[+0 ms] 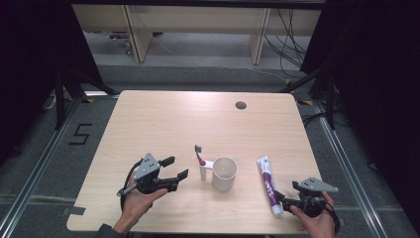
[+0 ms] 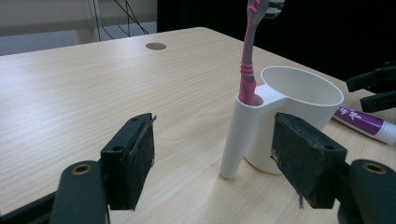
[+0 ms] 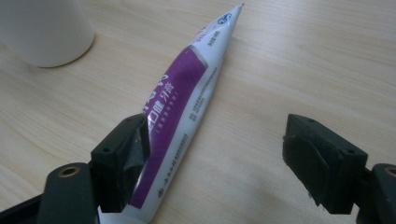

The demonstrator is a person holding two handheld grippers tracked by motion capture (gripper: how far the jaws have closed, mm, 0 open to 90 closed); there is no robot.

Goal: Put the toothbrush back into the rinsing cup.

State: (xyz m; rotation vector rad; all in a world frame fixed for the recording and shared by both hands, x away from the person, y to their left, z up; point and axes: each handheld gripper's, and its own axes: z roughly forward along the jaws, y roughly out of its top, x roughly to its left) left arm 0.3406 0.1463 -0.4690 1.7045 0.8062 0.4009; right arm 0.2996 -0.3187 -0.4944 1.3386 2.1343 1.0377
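Note:
A white cup (image 1: 224,173) with a side holder tube (image 1: 203,171) stands near the table's front middle, and a pink toothbrush (image 1: 199,154) is upright in the tube. My left gripper (image 1: 176,167) is open just left of it. In the left gripper view the gripper (image 2: 215,140) faces the tube (image 2: 238,135), toothbrush (image 2: 247,70) and cup (image 2: 299,98), touching none. A white and purple toothpaste tube (image 1: 267,181) lies flat right of the cup. My right gripper (image 1: 288,191) is open at its near end. In the right gripper view the gripper (image 3: 219,154) has its left jaw against the tube (image 3: 182,93).
The wooden table (image 1: 198,119) has a round cable hole (image 1: 240,105) at the back right. The cup's base (image 3: 46,28) appears at the upper left of the right gripper view. The far gripper (image 2: 373,88) and toothpaste (image 2: 364,122) appear at the right of the left gripper view.

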